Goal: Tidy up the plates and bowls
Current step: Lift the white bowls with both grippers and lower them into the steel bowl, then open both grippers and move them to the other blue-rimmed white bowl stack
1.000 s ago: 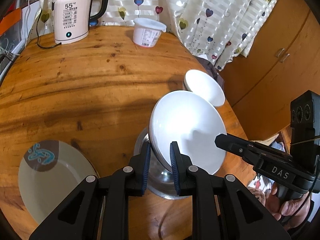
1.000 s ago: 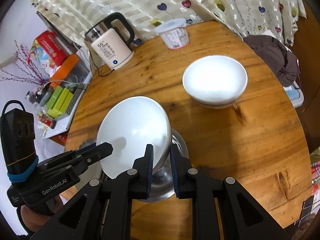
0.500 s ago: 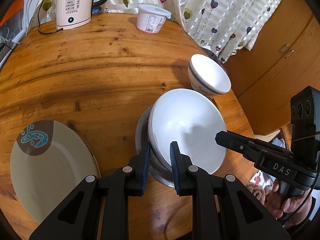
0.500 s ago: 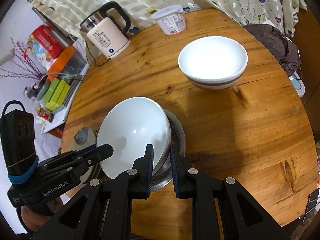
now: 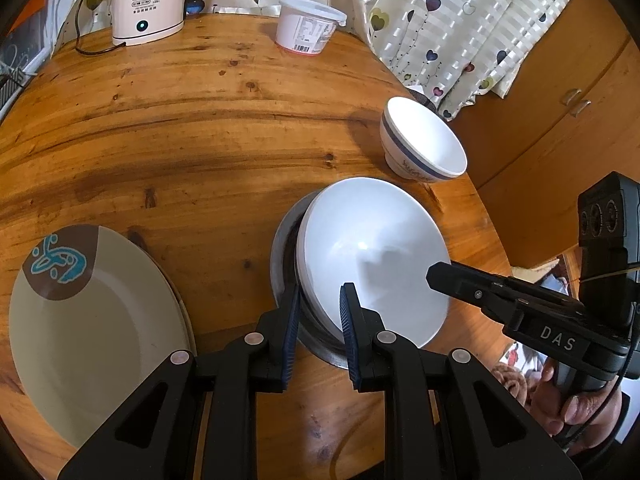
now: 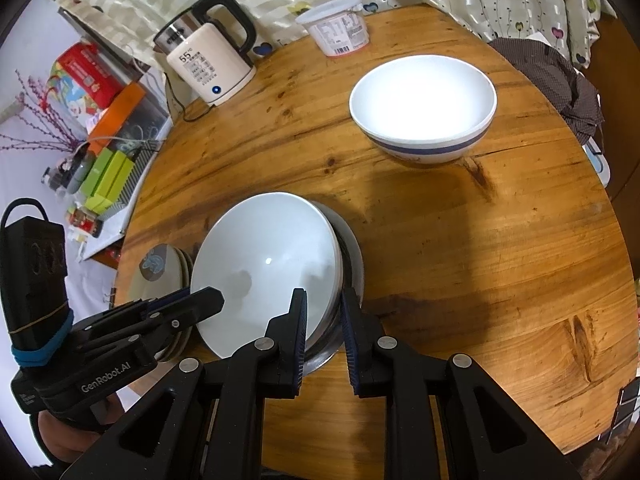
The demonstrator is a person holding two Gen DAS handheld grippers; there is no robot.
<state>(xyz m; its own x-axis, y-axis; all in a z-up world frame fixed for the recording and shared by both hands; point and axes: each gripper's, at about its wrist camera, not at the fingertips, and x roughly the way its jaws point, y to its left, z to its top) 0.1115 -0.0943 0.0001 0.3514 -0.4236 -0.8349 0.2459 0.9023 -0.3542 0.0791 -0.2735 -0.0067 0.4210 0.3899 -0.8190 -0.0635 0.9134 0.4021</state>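
Observation:
A plain white bowl (image 5: pixel 372 256) (image 6: pixel 268 264) rests, slightly tilted, inside a steel bowl (image 5: pixel 282 248) (image 6: pixel 354 256) near the table's front edge. My left gripper (image 5: pixel 320 300) is shut on its near-left rim, one pad inside and one outside. My right gripper (image 6: pixel 324 304) is shut on the opposite rim, and it shows in the left wrist view as a black finger (image 5: pixel 440 276) over the bowl. A white bowl with a blue band (image 5: pixel 424 140) (image 6: pixel 424 108) stands alone farther back. A beige plate with a brown patch (image 5: pixel 92 320) (image 6: pixel 160 264) lies on a small stack left of the steel bowl.
An electric kettle (image 5: pixel 148 0) (image 6: pixel 208 64) and a lidded white tub (image 5: pixel 308 28) (image 6: pixel 340 28) stand at the round wooden table's (image 5: pixel 180 128) far edge by the curtain. A dark cloth (image 6: pixel 560 80) hangs beyond the right edge. Boxes and clutter (image 6: pixel 104 168) fill a shelf at left.
The white bowl, held steeply tilted above the steel bowl a second ago, has come down and levelled into it. Both grippers sank with it and kept their grip.

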